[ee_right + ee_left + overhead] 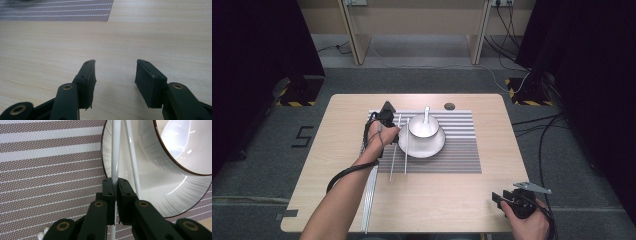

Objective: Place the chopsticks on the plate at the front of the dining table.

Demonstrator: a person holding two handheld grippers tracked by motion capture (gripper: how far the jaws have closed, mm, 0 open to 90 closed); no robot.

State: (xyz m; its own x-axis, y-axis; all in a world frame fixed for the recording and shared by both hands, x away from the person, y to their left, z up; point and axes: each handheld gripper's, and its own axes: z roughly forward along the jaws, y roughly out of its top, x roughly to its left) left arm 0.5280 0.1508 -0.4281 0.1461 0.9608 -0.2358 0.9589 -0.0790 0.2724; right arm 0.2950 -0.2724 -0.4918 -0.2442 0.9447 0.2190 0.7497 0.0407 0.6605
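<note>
My left gripper (115, 191) is pinching one white chopstick (115, 152) on the striped mat (50, 170) just beside the plate (150, 192), my right gripper (115, 75) spread idle over bare table (150, 32); it looks light, stiff and slippery, so I'd grip mid-shaft, squarely.

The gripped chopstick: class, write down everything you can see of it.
The chopstick is a thin, round, glossy white rod, perhaps ceramic or plastic. The left gripper is shut on it partway along, jaws pressing both sides. It runs along the striped mat, its far part passing over the rim of the plate. A second chopstick lies close beside it, slightly angled. In the high view both lie left of the bowl.
</note>
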